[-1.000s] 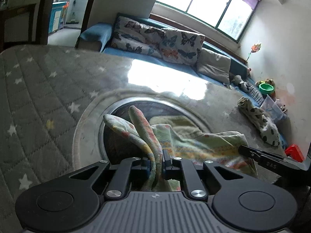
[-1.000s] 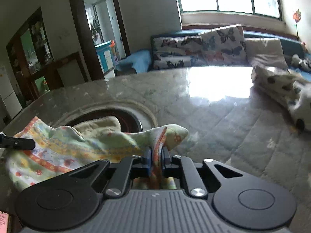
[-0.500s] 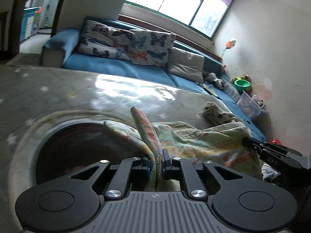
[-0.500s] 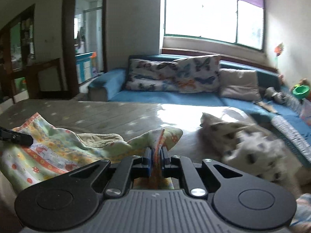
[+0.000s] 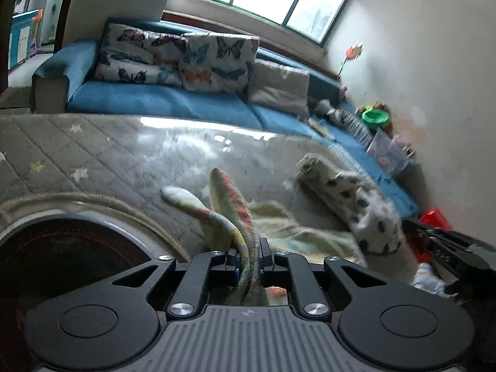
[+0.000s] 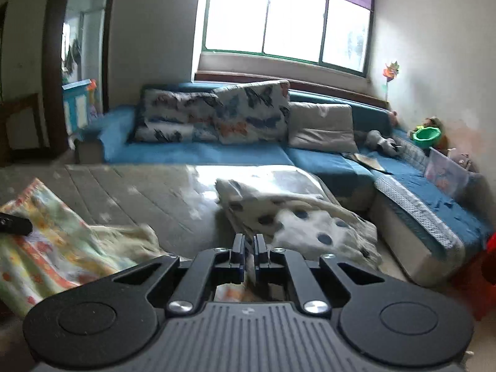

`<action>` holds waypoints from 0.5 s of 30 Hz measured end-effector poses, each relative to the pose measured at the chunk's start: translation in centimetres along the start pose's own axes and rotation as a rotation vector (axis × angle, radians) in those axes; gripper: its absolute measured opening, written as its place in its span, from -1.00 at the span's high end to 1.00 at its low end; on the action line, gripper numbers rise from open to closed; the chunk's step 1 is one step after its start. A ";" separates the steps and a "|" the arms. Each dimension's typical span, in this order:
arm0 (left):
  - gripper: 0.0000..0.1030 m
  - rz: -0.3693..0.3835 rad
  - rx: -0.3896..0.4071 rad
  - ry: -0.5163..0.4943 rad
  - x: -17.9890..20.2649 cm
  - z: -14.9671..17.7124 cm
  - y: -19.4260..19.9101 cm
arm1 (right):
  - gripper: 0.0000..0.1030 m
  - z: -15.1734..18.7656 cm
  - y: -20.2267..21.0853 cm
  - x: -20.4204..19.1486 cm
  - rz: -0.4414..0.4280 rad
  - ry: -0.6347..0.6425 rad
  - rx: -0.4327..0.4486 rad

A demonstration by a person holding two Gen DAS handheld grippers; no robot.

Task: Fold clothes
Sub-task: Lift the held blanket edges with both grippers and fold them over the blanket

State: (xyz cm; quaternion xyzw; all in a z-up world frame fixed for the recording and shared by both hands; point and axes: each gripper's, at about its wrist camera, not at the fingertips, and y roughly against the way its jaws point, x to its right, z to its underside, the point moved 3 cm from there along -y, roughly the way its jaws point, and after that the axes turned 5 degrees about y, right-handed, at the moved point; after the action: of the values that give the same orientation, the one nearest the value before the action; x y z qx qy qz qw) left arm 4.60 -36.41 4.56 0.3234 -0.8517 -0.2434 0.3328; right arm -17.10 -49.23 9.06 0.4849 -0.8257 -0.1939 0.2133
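A big blue sofa [image 6: 325,158] ran along the wall under the window [image 6: 288,18], with butterfly pillows [image 5: 186,59] and a plain grey pillow [image 6: 322,127] leaning on its back. In front of it lay the wide grey surface [image 5: 93,155], quilted with little stars and shiny where the light hit it. A dark round hole with a pale ring [image 5: 62,248] sat in the surface at the left of the left wrist view. The colourful cloth [image 5: 279,226] with green, yellow and orange stripes lay spread on the surface between the two claws, partly lifted at its edges. Just beside it, on its sofa side, lay a white cloth with dark spots [image 5: 356,201], bunched up in a long lump. The left claw [image 5: 249,257] was squeezed nearly closed on a fold of the colourful cloth, and that fold stood up past its tips like a floppy ear. The right claw [image 6: 249,249] had its fingers very close together with only a thin gap. A bit of pale cloth showed down between its fingers, but the picture was too blurry to tell if it was really pinched. A small green bowl [image 6: 426,133] sat at the far end of the sofa.
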 end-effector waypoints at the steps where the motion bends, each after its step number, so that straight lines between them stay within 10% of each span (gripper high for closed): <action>1: 0.78 -0.009 0.000 -0.008 0.0 0.2 -0.1 | 0.89 0.5 -0.3 0.1 -0.012 -0.006 -0.008; 7: 0.78 -0.035 -0.009 0.011 -1.2 0.3 0.0 | 0.29 2.7 -2.9 0.1 -0.103 -0.082 -0.084; 15: 0.78 -0.057 -0.013 -0.013 -1.4 0.6 -0.3 | 0.10 5.2 -6.5 -0.2 -0.135 -0.183 -0.140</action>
State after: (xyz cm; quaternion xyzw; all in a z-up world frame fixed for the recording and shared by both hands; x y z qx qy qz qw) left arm 5.06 -35.48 3.42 0.3438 -0.8425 -0.2605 0.3226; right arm -15.18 -51.37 1.26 0.5034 -0.7918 -0.3082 0.1570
